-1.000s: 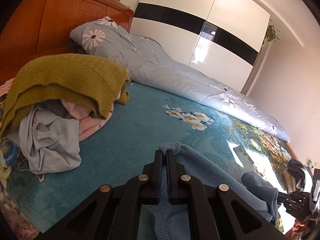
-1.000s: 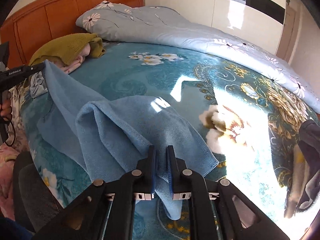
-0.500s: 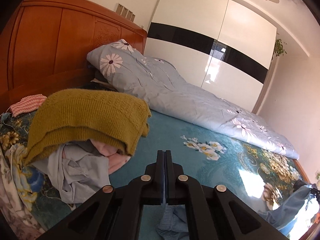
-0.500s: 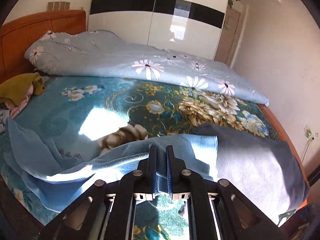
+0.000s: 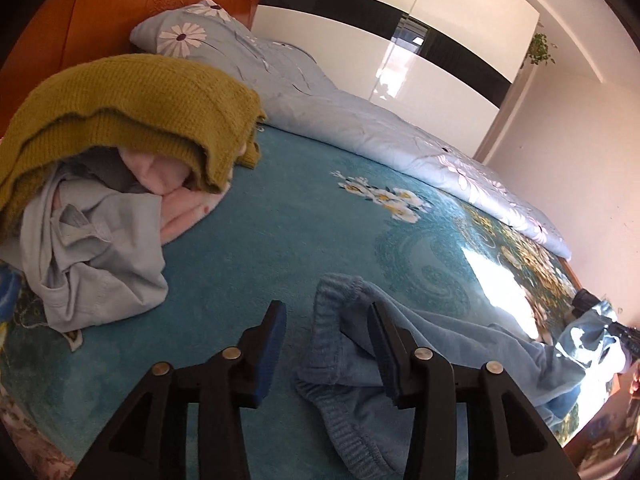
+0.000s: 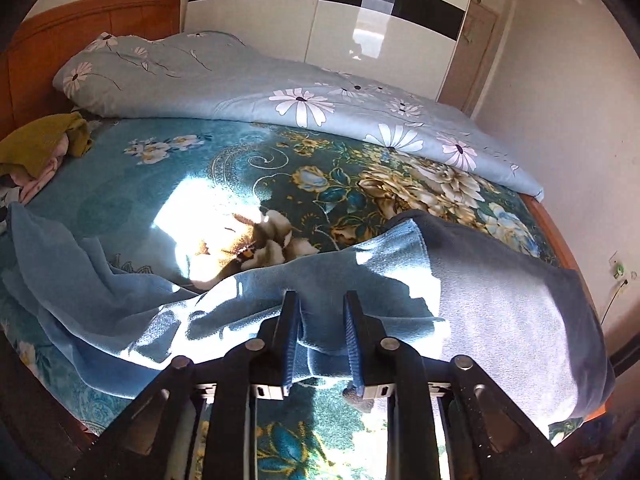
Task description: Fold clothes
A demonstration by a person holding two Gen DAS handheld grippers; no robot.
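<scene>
A light blue fleece garment (image 5: 448,344) lies stretched along the near edge of the bed. Its ribbed end (image 5: 340,360) rests between the wide-open fingers of my left gripper (image 5: 328,312), loose on the bedspread. In the right wrist view the same garment (image 6: 280,292) runs from the left edge to a folded grey-blue part (image 6: 520,312) at the right. My right gripper (image 6: 322,300) is open, with the cloth's edge lying between its fingers.
A pile of unfolded clothes with an olive knit sweater (image 5: 132,108) on top and a pale grey shirt (image 5: 92,264) sits at the left by the wooden headboard (image 5: 120,12). A floral duvet (image 6: 300,96) lies along the far side. A wardrobe (image 6: 360,20) stands beyond the bed.
Both grippers held the blue garment shut and spread it apart along the bed. Now both have opened and the garment lies released on the bedspread.
</scene>
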